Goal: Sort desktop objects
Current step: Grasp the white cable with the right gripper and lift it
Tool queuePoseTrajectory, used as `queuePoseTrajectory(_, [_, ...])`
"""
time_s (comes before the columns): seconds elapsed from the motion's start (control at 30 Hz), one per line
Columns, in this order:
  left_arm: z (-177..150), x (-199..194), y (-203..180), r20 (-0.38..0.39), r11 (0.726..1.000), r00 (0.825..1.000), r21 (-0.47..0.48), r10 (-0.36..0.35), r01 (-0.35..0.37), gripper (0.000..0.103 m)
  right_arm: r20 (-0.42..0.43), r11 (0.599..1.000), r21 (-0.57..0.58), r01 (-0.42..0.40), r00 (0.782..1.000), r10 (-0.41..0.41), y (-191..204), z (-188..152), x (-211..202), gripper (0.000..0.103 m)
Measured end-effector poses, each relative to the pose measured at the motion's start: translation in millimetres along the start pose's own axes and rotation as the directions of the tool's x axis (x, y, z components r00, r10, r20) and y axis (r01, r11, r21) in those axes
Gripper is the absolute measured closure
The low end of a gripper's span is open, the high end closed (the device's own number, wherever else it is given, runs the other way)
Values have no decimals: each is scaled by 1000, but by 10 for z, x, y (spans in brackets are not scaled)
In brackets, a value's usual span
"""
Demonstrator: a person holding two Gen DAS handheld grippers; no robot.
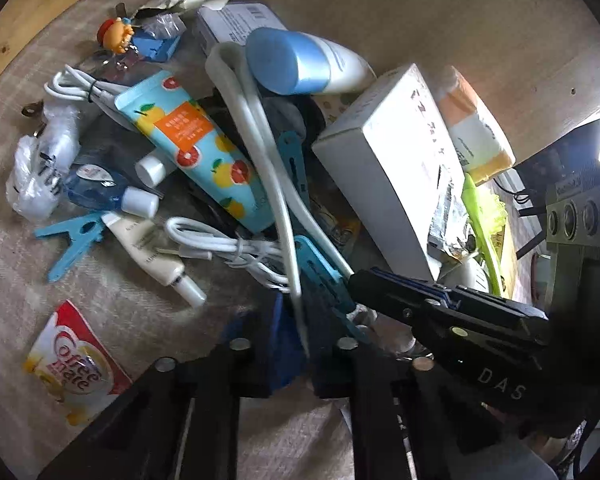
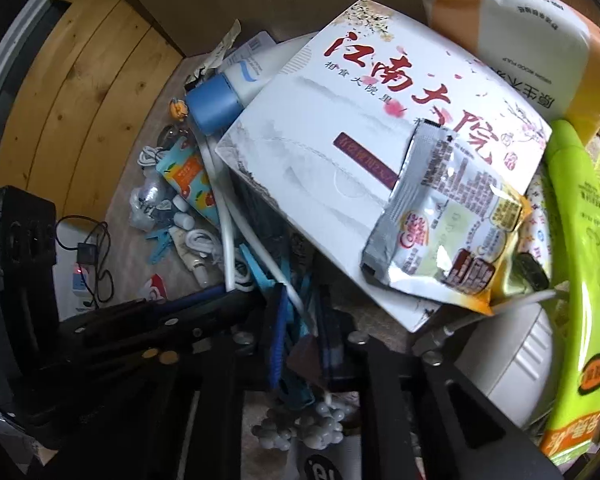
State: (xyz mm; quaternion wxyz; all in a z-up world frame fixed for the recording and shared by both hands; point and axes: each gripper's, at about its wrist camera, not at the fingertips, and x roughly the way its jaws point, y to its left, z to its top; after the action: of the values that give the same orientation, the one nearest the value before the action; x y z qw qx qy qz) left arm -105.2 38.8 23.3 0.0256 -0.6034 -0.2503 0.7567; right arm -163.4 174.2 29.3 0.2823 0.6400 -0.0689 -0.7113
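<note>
- The left gripper (image 1: 296, 344) is seen pressed together on the white hanger (image 1: 260, 136), a smooth bent plastic bar, probably so it can be drawn out of the pile.
- The right gripper (image 2: 296, 344) is closed on a blue clip (image 2: 278, 320), a flat ridged plastic piece, just below the box (image 2: 340, 160).
- The box, stiff white printed card, is propped aslant on the clutter; a crinkled foil sachet (image 2: 444, 224) lies on it.
- Left of the box are found a glossy fruit-printed tube (image 1: 192, 148) and a coiled white cable (image 1: 220, 246).
</note>
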Motion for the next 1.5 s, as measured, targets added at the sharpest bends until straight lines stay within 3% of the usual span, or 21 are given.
queuePoseTrajectory(0.17, [-109,-18,-19,5,1000,1000,26,-3,3,97,41,1000,28,-12,999,11,20,-146,-27,94])
queuePoseTrajectory(0.27, [-156,-88,2,13,1000,1000,14,-15,15,98,64,994,74,-81,995,77,-5,-254,-92,96])
queuePoseTrajectory(0.53, [-302,-431,-151,82,999,996,46,-32,28,98,100,990,48,-131,987,126,209,-366,-315,97])
queuePoseTrajectory(0.8, [-298,-462,87,42,995,994,13,-96,95,97,81,983,70,-170,983,164,278,-607,-284,97])
queuePoseTrajectory(0.93, [-428,-387,140,29,999,999,33,-41,40,99,77,990,60,-130,989,125,304,-728,-234,98])
queuePoseTrajectory(1.07, [-558,-178,328,-21,999,999,-20,-45,45,99,39,988,88,-130,991,126,227,-839,-54,96])
queuePoseTrajectory(1.27, [-631,-254,441,-6,997,997,-23,-74,74,99,38,975,155,-162,987,158,131,-1016,62,95])
queuePoseTrajectory(1.4, [-686,-267,501,-14,992,992,-35,-121,121,85,45,975,156,-161,987,156,182,-1024,51,94])
queuePoseTrajectory(1.5, [-722,-299,511,-3,996,996,-2,-84,84,85,58,979,138,-151,988,145,285,-993,8,85])
